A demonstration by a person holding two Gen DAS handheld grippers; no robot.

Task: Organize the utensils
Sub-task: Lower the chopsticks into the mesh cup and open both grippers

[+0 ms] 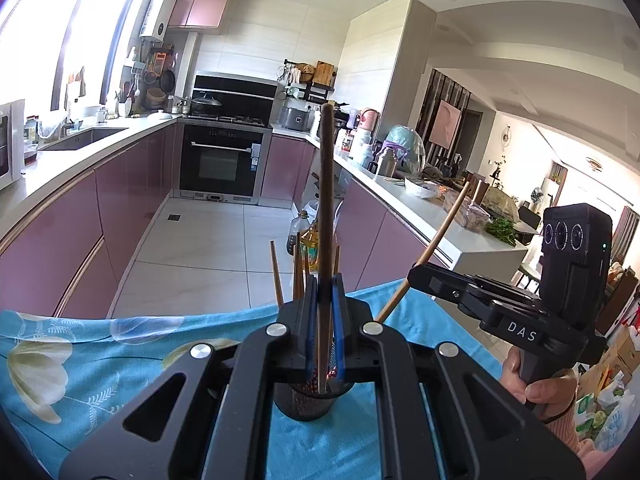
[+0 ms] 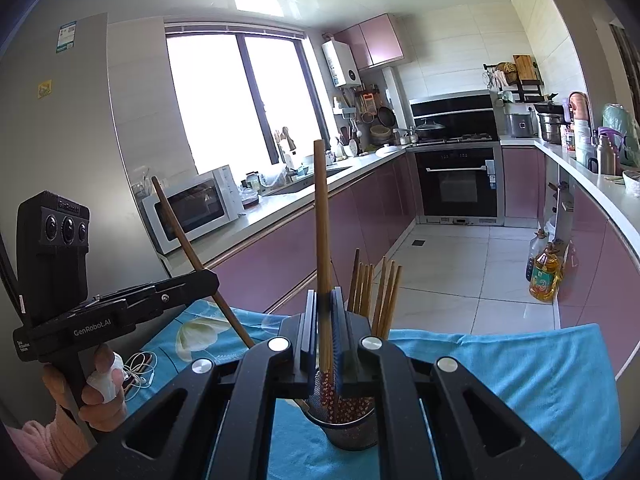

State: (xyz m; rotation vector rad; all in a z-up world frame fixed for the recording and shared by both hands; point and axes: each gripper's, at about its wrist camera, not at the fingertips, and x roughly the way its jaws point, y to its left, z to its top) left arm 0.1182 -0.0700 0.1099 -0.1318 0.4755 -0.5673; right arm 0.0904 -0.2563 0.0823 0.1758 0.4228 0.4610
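I see the worktop nearest me, draped in a turquoise cloth printed with pale flowers, and beyond its far edge the kitchen floor and mauve cabinets. Standing on that cloth, close under both cameras, is a dark mesh utensil holder, upright, with a bundle of wooden chopsticks rising out of its far side.

My left hand-held gripper is clamped narrow on a single dark chopstick, which stands nearly upright with its lower end down in the mouth of the holder. In the right wrist view the same tool comes in from the left, with that stick slanting up to the left above the cloth.

My right hand-held gripper is likewise closed narrow on a lighter wooden chopstick, held almost vertical, its lower tip just over or inside the holder; I cannot tell whether it touches the bottom. In the left wrist view this tool sits at the right, its stick leaning up and right.

A hand grips the right tool's handle; the other hand wraps the left one. A white earphone cable lies on the cloth near the left edge.
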